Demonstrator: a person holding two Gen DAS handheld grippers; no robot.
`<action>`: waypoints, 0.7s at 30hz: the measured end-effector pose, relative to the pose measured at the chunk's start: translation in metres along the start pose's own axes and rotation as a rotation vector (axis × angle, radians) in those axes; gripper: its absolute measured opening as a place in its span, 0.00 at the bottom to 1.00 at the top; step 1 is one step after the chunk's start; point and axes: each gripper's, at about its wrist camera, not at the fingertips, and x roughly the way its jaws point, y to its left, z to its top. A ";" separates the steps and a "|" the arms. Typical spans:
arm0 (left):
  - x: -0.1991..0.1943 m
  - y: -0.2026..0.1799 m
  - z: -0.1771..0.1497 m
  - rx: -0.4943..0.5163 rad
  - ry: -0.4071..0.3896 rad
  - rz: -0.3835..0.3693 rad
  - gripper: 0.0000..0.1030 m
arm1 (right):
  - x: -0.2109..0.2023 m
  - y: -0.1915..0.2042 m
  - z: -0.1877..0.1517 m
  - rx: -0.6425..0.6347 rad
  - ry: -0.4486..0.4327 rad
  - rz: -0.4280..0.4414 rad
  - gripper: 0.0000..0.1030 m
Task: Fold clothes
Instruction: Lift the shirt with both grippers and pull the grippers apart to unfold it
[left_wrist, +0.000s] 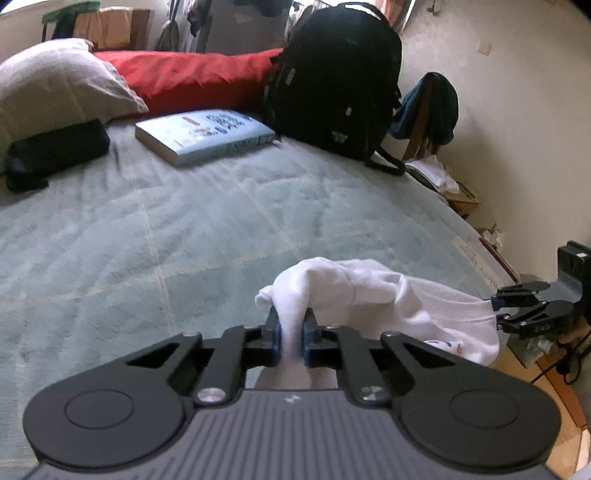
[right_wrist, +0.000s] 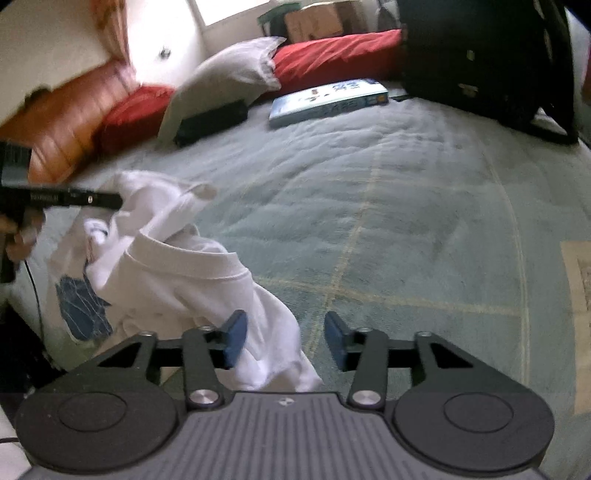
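Two claws angled down over bed: left claw (left_wrist: 291, 341) pinching white shirt (left_wrist: 369, 295); right claw (right_wrist: 284, 341) parted, gripping nothing.

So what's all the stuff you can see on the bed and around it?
T-shirt: one, white with a blue print, crumpled at the near edge of the bed.
Bedspread: one, pale green with light lines, covering the bed.
Book: one, light blue, lying flat at the far side.
Backpack: one, black, standing on the bed beside the book.
Pillows: red ones and a grey-white one, at the head.
Pouch: one, black, beside the grey-white pillow.
Chair: one, wooden, dark clothes draped over it, by the wall.
Left gripper: black, blue pads, jaws shut on the T-shirt.
Right gripper: black, blue pads, jaws open with cloth between them.
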 end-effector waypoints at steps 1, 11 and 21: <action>-0.003 0.000 0.001 0.001 -0.006 0.007 0.08 | -0.001 -0.005 -0.003 0.017 -0.005 0.014 0.62; -0.028 0.010 0.011 -0.005 -0.069 0.102 0.04 | 0.025 0.001 -0.009 0.034 0.022 0.100 0.11; -0.033 0.043 0.028 -0.024 -0.084 0.231 0.03 | 0.040 0.030 0.074 -0.191 -0.024 -0.111 0.10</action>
